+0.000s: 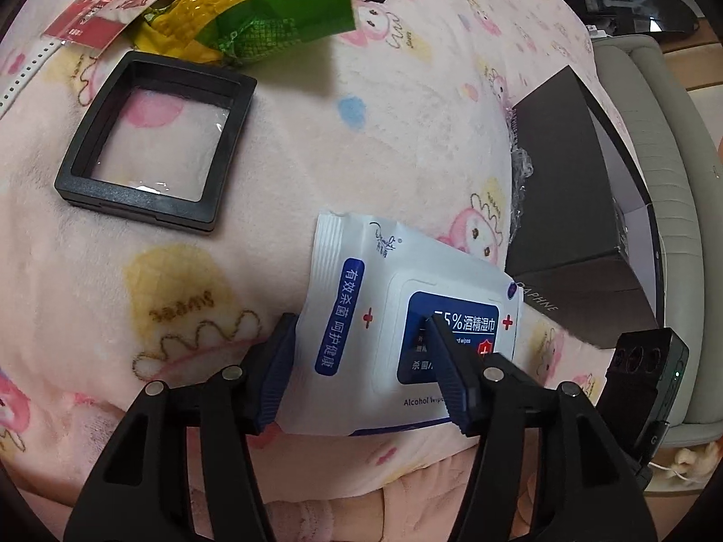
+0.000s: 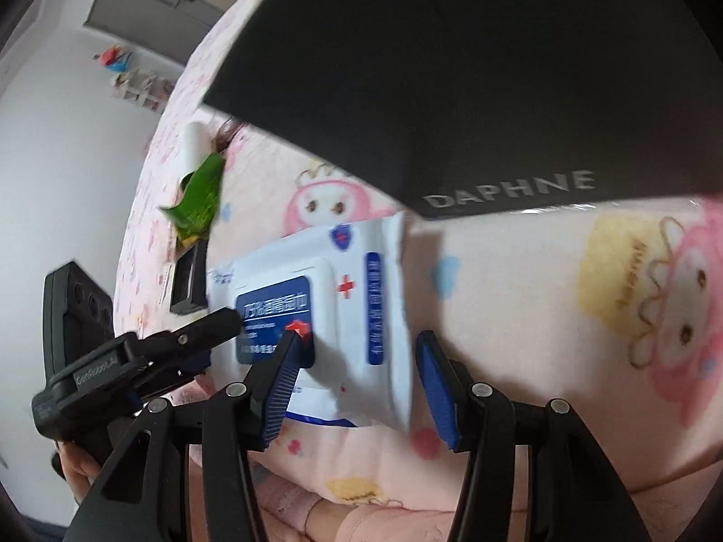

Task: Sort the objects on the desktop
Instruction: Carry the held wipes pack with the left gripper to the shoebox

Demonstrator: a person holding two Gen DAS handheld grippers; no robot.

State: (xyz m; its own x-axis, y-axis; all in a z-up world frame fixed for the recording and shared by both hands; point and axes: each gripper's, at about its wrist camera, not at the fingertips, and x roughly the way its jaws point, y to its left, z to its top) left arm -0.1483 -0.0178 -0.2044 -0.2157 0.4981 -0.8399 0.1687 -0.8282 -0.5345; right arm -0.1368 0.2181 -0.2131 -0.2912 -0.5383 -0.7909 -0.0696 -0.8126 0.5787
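Pink fleece printed with cartoon figures [image 1: 384, 144] covers the whole work surface, and the white pack of alcohol wipes [image 1: 397, 329] lies flat on it between both tools. The left gripper [image 1: 361, 375] straddles the pack's near left part: one blue pad [image 1: 278, 370] stands at the pack's left edge, the other rests over the blue label, and whether either presses on it cannot be told. From the right wrist view, the right gripper [image 2: 357, 384] straddles the pack's near right part with its jaws apart; the right pad [image 2: 436, 388] stands clear of the pack's edge, while the left one lies over the label. Ahead of the right gripper and above the pack looms a black box lettered DAPHNE [image 2: 452, 90], its corner just over the pack's far edge. Ahead and left of the left gripper sits a black square frame [image 1: 156, 140], with green and yellow wrappers [image 1: 253, 31] beyond it.
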